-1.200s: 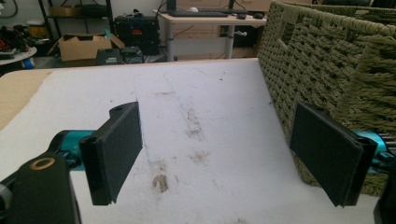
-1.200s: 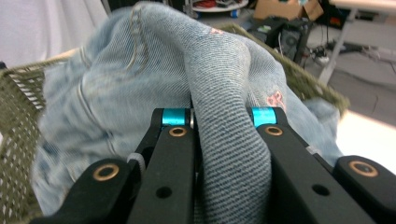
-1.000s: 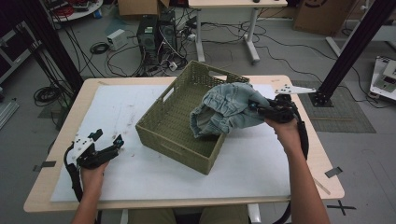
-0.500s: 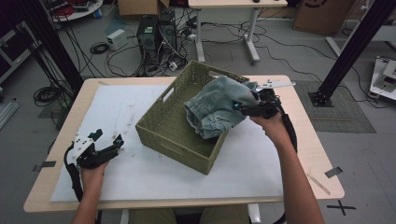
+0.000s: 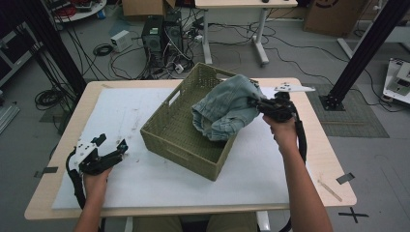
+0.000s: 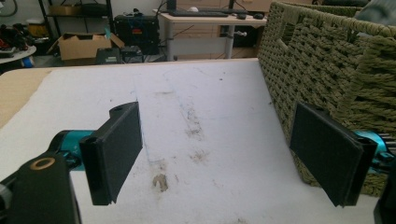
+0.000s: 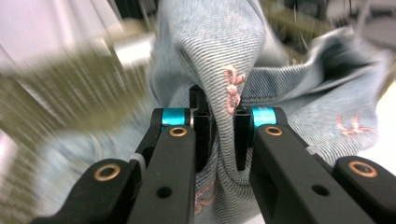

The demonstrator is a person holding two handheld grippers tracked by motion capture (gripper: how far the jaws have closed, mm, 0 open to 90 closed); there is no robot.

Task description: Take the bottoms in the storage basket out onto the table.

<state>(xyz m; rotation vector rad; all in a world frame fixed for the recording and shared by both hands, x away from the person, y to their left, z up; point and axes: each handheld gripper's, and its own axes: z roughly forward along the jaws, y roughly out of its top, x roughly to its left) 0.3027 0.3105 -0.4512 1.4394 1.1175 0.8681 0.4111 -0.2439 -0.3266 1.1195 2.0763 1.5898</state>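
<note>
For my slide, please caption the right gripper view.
Right tool pinching a fold of blue denim near the basket.

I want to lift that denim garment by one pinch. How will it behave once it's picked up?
The denim garment is probably floppy: it sags in folds over the woven basket. The right gripper pinches only a bunched fold, so the rest would likely hang and swing. Its thick ribbed weave suggests little slipping.

Dim, even light; motion-blurred background in right gripper view.
</note>
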